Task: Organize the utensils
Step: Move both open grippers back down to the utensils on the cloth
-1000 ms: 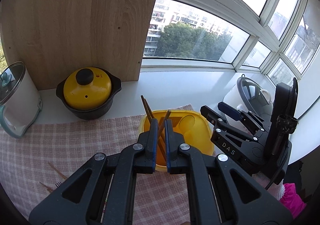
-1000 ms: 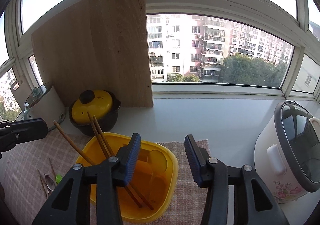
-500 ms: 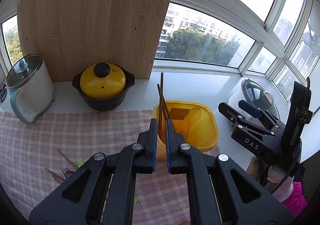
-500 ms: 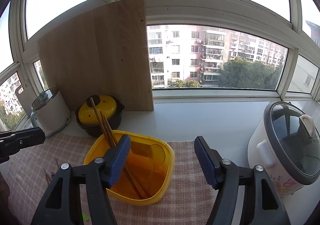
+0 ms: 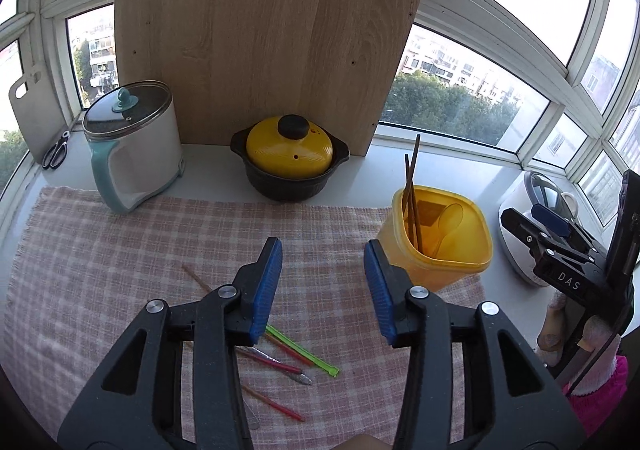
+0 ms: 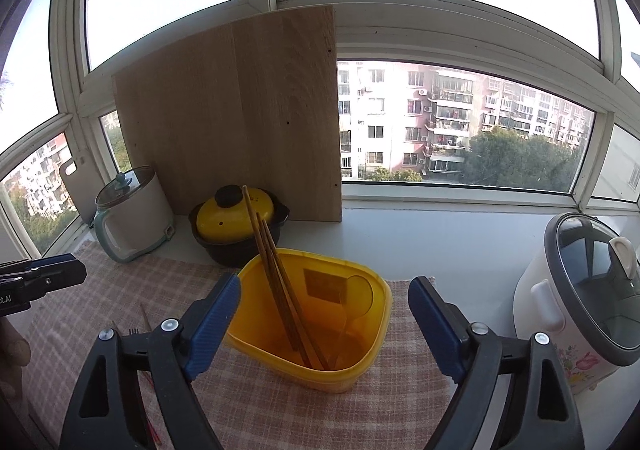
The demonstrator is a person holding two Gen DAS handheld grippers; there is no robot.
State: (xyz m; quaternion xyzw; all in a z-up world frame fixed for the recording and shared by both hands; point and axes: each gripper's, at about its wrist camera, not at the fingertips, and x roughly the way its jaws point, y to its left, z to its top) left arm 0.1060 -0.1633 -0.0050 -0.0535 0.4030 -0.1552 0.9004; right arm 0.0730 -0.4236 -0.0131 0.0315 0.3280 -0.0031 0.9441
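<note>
A yellow container (image 5: 436,250) stands on the checked cloth with brown chopsticks (image 5: 412,190) and a spoon (image 5: 450,216) leaning inside. My left gripper (image 5: 323,254) hovers to its left, jaws opening, nothing between them. Below it lie loose utensils: a green stick (image 5: 302,348), red sticks (image 5: 276,406), a wooden chopstick (image 5: 196,278). My right gripper (image 6: 324,286) is open, its jaws still widening on either side of the yellow container (image 6: 360,366) without pressing on it. The chopsticks (image 6: 272,262) and spoon (image 6: 356,298) show inside. The right gripper (image 5: 534,218) also appears at the right edge of the left wrist view.
A black pot with a yellow lid (image 5: 290,162) and a white kettle (image 5: 132,154) stand at the back against a wooden board (image 5: 260,42). A rice cooker (image 6: 580,298) is to the right. Scissors (image 5: 56,150) lie far left. The checked cloth (image 5: 100,250) covers the counter.
My left gripper swung left, away from the container, to above the loose utensils and opened. The chopsticks stay in the container. My right gripper's jaws spread wider and drew back a little.
</note>
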